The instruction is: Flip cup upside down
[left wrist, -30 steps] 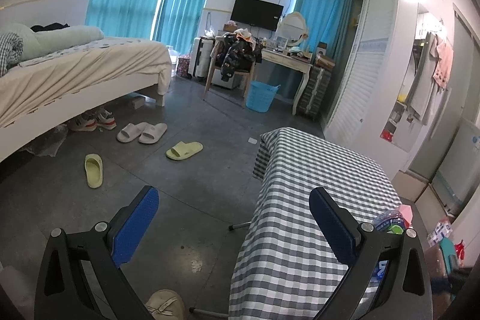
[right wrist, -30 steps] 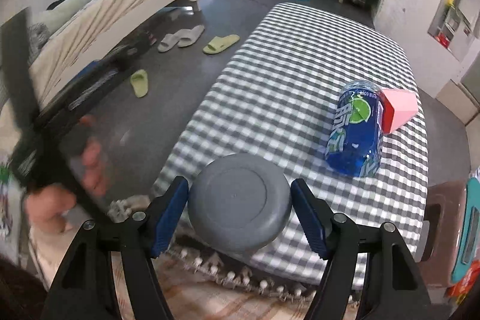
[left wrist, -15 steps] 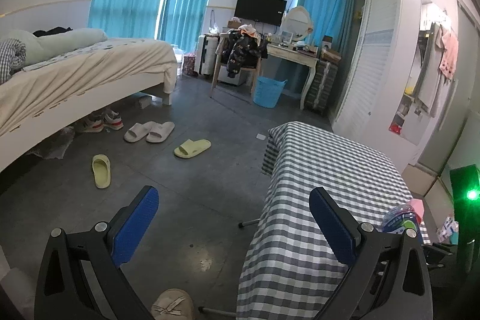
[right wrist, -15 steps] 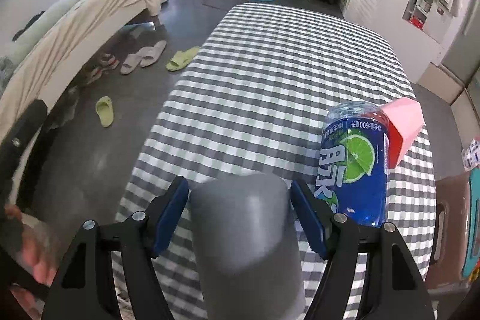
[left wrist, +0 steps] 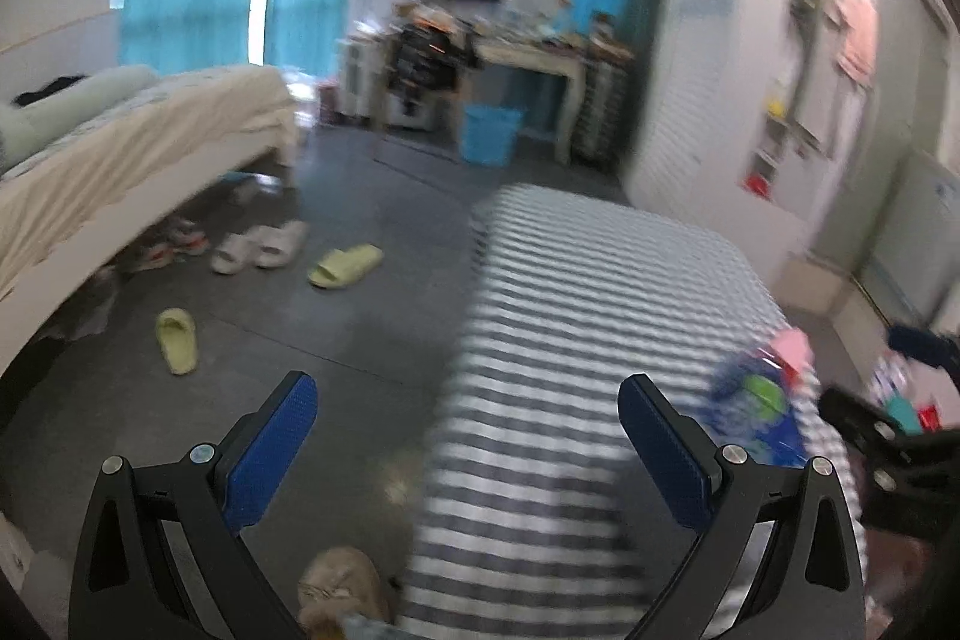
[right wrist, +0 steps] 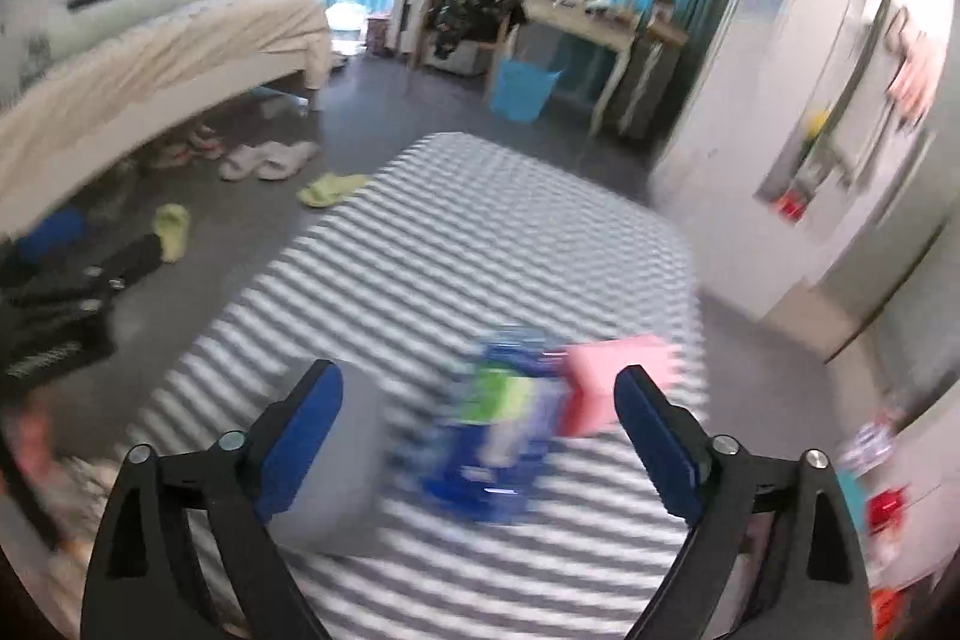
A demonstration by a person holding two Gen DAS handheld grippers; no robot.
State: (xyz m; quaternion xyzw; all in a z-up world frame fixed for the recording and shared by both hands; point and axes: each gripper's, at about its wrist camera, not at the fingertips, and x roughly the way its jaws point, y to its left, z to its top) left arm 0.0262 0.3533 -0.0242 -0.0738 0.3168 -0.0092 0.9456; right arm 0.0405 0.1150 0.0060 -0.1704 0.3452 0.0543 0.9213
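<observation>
The grey cup (right wrist: 345, 466) stands on the checked tablecloth (right wrist: 480, 244), just inside the left finger of my right gripper (right wrist: 480, 430). The right gripper is open wide and no longer holds the cup. The view is blurred, so I cannot tell which end of the cup is up. My left gripper (left wrist: 468, 436) is open and empty, over the table's left edge (left wrist: 456, 400). The cup is not in the left wrist view.
A blue soda bottle (right wrist: 492, 436) lies on the table with a pink box (right wrist: 606, 388) beside it, both between the right fingers; the bottle also shows in the left wrist view (left wrist: 756, 418). A bed (left wrist: 120, 148), slippers (left wrist: 345, 265) and a desk (left wrist: 528, 58) lie beyond.
My right gripper has opened and let go of the grey cup, which now stands on the table, and has swung right. The left gripper has shifted right towards the table.
</observation>
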